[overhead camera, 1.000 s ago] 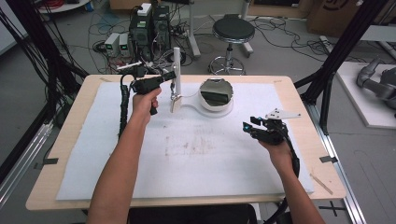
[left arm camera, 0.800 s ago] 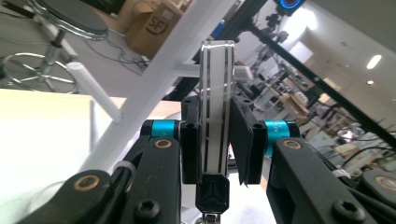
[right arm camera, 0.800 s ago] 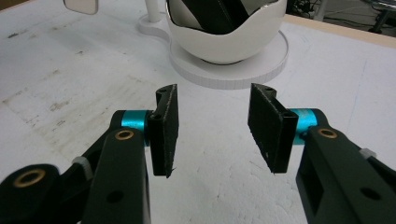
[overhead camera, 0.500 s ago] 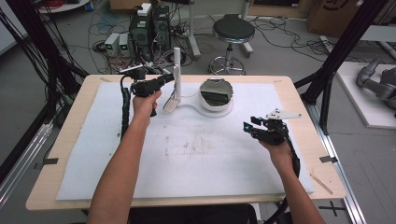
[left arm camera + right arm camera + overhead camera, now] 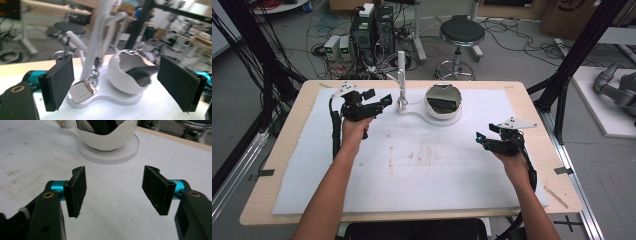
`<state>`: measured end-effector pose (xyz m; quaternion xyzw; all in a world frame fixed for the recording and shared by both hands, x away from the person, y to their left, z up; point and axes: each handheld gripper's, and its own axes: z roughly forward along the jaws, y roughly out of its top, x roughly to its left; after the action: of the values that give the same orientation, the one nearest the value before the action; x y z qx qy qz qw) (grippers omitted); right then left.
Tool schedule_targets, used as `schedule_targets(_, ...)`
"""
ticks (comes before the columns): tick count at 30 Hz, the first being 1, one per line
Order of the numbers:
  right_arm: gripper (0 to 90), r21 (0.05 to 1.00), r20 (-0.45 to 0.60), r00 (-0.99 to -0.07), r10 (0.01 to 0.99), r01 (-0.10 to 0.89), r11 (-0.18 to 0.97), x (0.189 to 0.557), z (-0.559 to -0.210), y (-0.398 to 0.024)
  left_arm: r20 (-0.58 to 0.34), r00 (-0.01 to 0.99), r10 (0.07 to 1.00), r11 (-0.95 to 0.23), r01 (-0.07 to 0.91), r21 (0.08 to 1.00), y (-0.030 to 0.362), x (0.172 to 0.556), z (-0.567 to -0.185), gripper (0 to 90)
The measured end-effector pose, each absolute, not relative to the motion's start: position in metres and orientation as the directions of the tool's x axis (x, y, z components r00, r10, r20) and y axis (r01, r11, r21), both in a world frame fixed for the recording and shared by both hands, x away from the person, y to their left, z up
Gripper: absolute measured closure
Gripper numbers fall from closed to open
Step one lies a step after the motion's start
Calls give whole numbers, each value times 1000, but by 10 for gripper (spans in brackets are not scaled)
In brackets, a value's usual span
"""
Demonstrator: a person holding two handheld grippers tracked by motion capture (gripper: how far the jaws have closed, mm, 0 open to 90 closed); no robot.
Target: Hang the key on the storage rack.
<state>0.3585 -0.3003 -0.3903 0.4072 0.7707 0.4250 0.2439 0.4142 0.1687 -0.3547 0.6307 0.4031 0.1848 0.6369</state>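
Keyring [image 5: 83,90] hangs on white stand [image 5: 98,37], blurred; left claw [image 5: 115,82] just opened, empty; right claw [image 5: 117,192] just opened, empty

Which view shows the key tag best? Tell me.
The left gripper view: the key tag hangs close and large on the white stand. In the high view it is a tiny glint. The right gripper view offers the bowl instead.

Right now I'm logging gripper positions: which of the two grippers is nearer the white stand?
The left gripper, beside the white stand with the hanging keychain; the right gripper hangs far off.
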Motion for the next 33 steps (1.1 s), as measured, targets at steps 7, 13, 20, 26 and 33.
schedule_targets(7,243,854,-79,-525,847,403,330,357,-393,-307,-115,664,739,-18,190,982,183,388,-360,145)
schedule_targets(13,221,854,-111,-524,844,384,351,353,-394,-310,-37,677,735,-103,165,981,189,373,-370,146)
schedule_targets(20,213,857,-135,-541,830,356,372,350,-394,-313,-58,654,755,-87,187,979,193,362,-385,146)
schedule_targets(26,213,847,-147,-540,828,365,388,350,-395,-314,-83,635,768,-66,207,976,197,357,-398,146)
schedule_targets(33,213,845,-147,-540,829,367,389,349,-395,-310,-95,622,777,-62,227,972,203,353,-405,145)
